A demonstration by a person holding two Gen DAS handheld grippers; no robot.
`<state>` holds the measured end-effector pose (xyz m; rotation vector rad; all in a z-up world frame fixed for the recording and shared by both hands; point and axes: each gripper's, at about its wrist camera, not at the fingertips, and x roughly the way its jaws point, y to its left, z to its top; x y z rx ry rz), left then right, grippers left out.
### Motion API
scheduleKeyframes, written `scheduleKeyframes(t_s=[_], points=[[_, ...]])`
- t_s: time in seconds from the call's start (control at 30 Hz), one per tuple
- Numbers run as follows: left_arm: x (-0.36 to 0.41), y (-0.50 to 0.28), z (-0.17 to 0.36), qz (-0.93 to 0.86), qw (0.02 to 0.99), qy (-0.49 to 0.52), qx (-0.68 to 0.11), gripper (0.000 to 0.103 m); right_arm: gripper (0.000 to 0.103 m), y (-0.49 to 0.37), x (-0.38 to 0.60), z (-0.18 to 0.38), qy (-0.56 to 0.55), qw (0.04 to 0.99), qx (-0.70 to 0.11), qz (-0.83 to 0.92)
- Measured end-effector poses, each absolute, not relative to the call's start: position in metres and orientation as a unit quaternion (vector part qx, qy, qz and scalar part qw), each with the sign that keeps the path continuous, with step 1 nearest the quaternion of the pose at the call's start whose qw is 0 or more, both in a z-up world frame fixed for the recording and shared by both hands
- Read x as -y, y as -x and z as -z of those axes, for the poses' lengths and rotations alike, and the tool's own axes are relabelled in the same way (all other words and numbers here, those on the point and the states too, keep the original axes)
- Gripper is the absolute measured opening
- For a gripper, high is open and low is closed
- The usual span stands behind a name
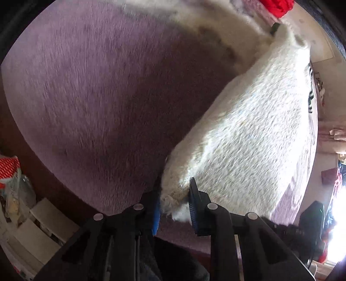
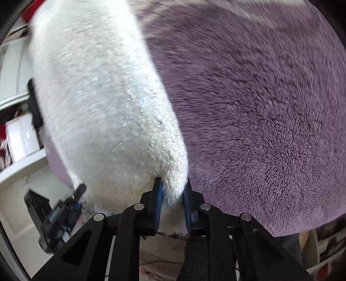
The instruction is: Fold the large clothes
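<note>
Both grippers, left gripper (image 1: pixel 174 202) and right gripper (image 2: pixel 173 190), are clamping the white fleece garment (image 1: pixel 244 129) (no readable labels), purple blanket (image 2: pixel 259 108) lying at 2 o'clock.

1. One white fluffy garment (image 1: pixel 244 134) (image 2: pixel 103 103).
2. One purple plush blanket (image 1: pixel 103 103) (image 2: pixel 259 112).
3. Two grippers: left gripper (image 1: pixel 174 202), right gripper (image 2: pixel 172 194), each clamped on the garment.
4. One red cloth (image 1: pixel 274 6).

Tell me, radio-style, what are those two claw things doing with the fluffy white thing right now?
Left gripper shut on white fleece garment. Right gripper shut on it too. Garment lifted over purple blanket. Nothing in the way.
</note>
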<state>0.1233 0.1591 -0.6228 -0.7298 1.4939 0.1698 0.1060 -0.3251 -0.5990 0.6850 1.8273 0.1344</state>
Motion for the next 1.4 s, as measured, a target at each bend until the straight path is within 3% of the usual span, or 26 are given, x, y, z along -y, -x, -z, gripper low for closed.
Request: scheduleKeyframes(t_s=[0.13, 0.2, 0.27, 0.3, 0.37, 0.47, 0.57, 0.67, 0.83, 0.87, 0.9, 0.97, 1.0, 1.1, 1.2, 1.23, 1.27, 1.3, 1.33, 1.4], points=[[-0.179, -0.109, 0.598, -0.022, 0.656, 0.328, -0.679, 0.024, 0.022, -0.115, 0.32, 0.597, -0.292, 0.539, -0.787, -0.066], [-0.199, -0.101, 0.588, 0.003, 0.652, 0.353, -0.671, 0.027, 0.033, -0.124, 0.319, 0.593, -0.312, 0.528, -0.786, -0.081], [-0.217, -0.106, 0.587, 0.008, 0.653, 0.366, -0.663, 0.043, 0.042, -0.127, 0.33, 0.59, -0.327, 0.526, -0.78, -0.093], [-0.223, -0.113, 0.588, 0.009, 0.659, 0.372, -0.654, 0.043, 0.054, -0.128, 0.331, 0.592, -0.328, 0.528, -0.777, -0.099], [-0.228, -0.139, 0.598, 0.02, 0.67, 0.37, -0.643, 0.043, 0.067, -0.133, 0.329, 0.605, -0.335, 0.525, -0.773, -0.122], [-0.211, -0.173, 0.616, 0.066, 0.678, 0.345, -0.646, 0.043, 0.068, -0.138, 0.327, 0.637, -0.367, 0.512, -0.763, -0.145], [-0.189, -0.204, 0.64, 0.114, 0.66, 0.329, -0.666, 0.043, 0.083, -0.145, 0.32, 0.649, -0.412, 0.503, -0.739, -0.176], [-0.165, -0.21, 0.649, 0.141, 0.654, 0.297, -0.681, 0.053, 0.083, -0.153, 0.312, 0.653, -0.438, 0.494, -0.724, -0.199], [-0.157, -0.219, 0.643, 0.144, 0.665, 0.296, -0.67, 0.053, 0.083, -0.174, 0.305, 0.655, -0.465, 0.487, -0.708, -0.213], [-0.157, -0.217, 0.641, 0.143, 0.672, 0.295, -0.664, 0.052, 0.077, -0.171, 0.301, 0.654, -0.474, 0.485, -0.701, -0.221], [-0.165, -0.204, 0.633, 0.143, 0.679, 0.289, -0.659, 0.051, 0.053, -0.158, 0.287, 0.655, -0.479, 0.481, -0.697, -0.23], [-0.164, -0.195, 0.619, 0.135, 0.695, 0.273, -0.651, 0.023, 0.034, -0.149, 0.281, 0.66, -0.483, 0.475, -0.703, -0.217], [-0.166, -0.189, 0.613, 0.133, 0.697, 0.275, -0.648, 0.018, 0.025, -0.144, 0.279, 0.663, -0.493, 0.473, -0.7, -0.206], [-0.17, -0.172, 0.595, 0.122, 0.7, 0.296, -0.638, 0.014, 0.019, -0.134, 0.278, 0.65, -0.516, 0.475, -0.688, -0.185], [-0.168, -0.154, 0.585, 0.092, 0.682, 0.28, -0.67, 0.02, 0.021, -0.122, 0.291, 0.63, -0.479, 0.491, -0.706, -0.176], [-0.17, -0.151, 0.578, 0.073, 0.675, 0.28, -0.679, 0.022, 0.027, -0.121, 0.295, 0.626, -0.449, 0.495, -0.726, -0.162], [-0.173, -0.15, 0.567, 0.054, 0.676, 0.267, -0.685, 0.025, 0.046, -0.121, 0.303, 0.623, -0.429, 0.487, -0.748, -0.142], [-0.176, -0.15, 0.557, 0.037, 0.679, 0.251, -0.689, 0.025, 0.054, -0.122, 0.311, 0.619, -0.404, 0.481, -0.768, -0.122], [-0.18, -0.153, 0.542, 0.014, 0.686, 0.221, -0.693, 0.029, 0.054, -0.126, 0.315, 0.611, -0.372, 0.487, -0.783, -0.105], [-0.179, -0.168, 0.516, -0.007, 0.708, 0.17, -0.686, 0.053, 0.053, -0.141, 0.322, 0.583, -0.31, 0.527, -0.786, -0.085]])
